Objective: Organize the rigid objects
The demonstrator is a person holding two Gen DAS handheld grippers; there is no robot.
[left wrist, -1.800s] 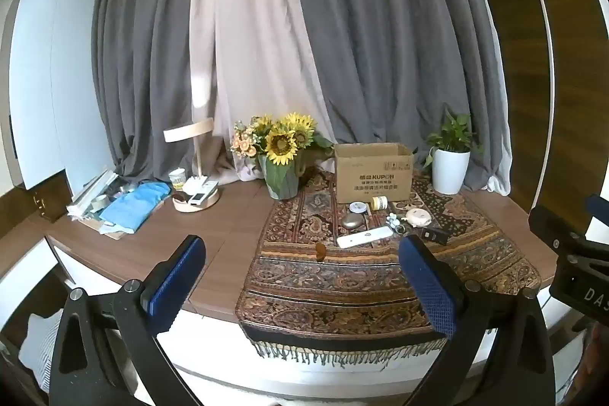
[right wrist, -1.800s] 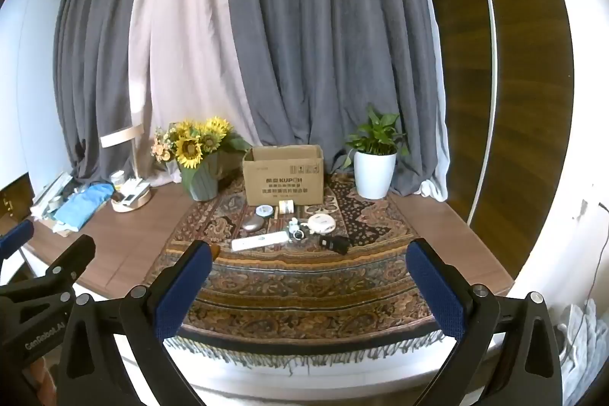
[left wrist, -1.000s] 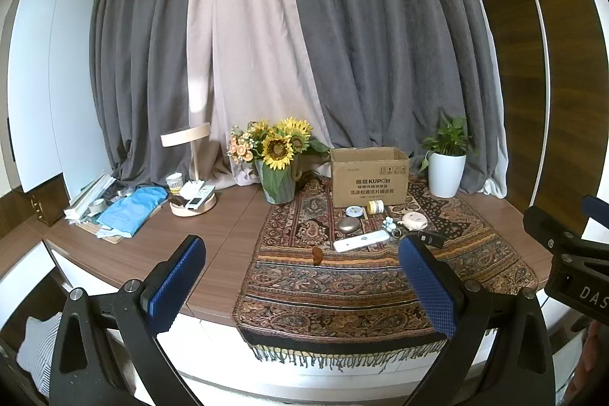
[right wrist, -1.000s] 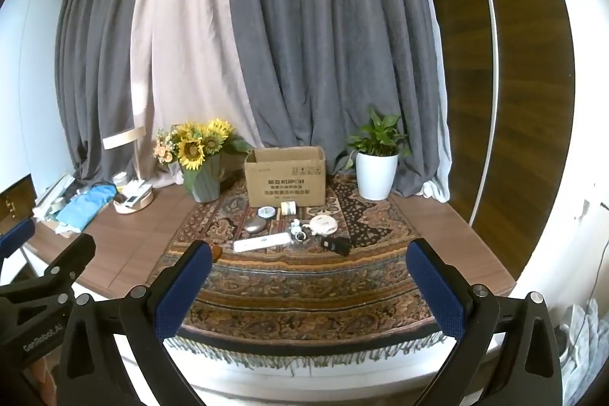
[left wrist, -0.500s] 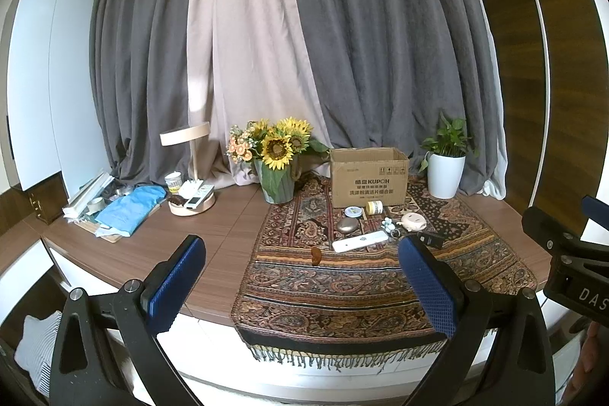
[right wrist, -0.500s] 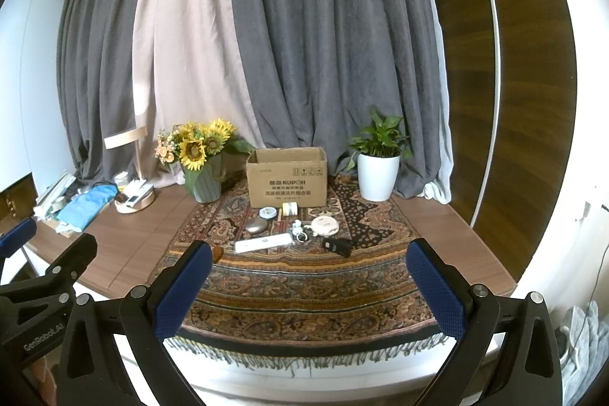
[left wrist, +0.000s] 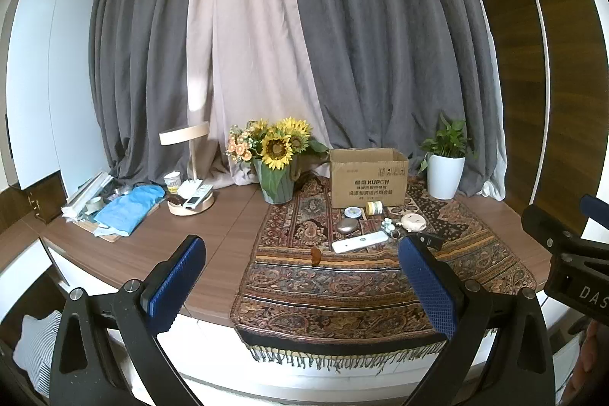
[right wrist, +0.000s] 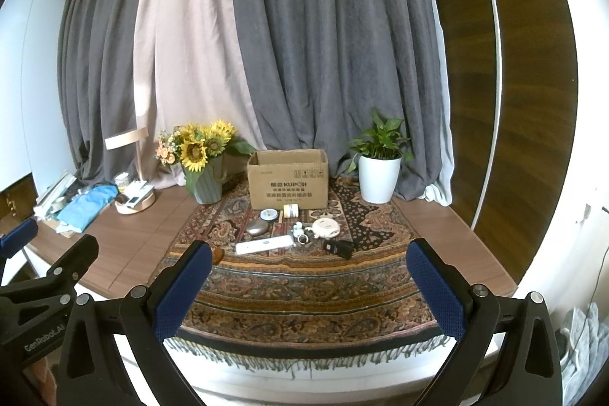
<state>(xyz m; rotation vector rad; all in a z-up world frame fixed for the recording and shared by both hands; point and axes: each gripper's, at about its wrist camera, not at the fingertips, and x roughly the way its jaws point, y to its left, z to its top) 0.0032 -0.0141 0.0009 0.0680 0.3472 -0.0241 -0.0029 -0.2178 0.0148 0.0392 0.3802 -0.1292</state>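
Note:
An open cardboard box (left wrist: 368, 177) (right wrist: 287, 178) stands at the back of a patterned rug (left wrist: 354, 276) (right wrist: 304, 284). In front of it lie small items: a white remote (left wrist: 359, 241) (right wrist: 263, 246), a grey oval case (left wrist: 346, 225) (right wrist: 255, 227), a round tin (left wrist: 352, 212) (right wrist: 269, 214), a small jar (left wrist: 373, 207) (right wrist: 290, 210), a round white disc (left wrist: 414, 222) (right wrist: 326, 227), a black device (left wrist: 429, 238) (right wrist: 338, 247) and a small brown piece (left wrist: 315, 256) (right wrist: 218, 255). My left gripper (left wrist: 304, 282) and right gripper (right wrist: 310, 288) hang open and empty before the table's front edge, well short of the items.
A sunflower vase (left wrist: 276, 158) (right wrist: 201, 162) stands left of the box, a potted plant (left wrist: 445, 158) (right wrist: 378, 162) right of it. A lamp with a tray (left wrist: 190, 193) (right wrist: 133, 193), a blue cloth (left wrist: 129, 206) (right wrist: 89, 202) and papers occupy the table's left end. Curtains hang behind.
Both views have drifted slightly, with the table sitting a little lower and farther. The grippers stay open and no item on the rug has moved.

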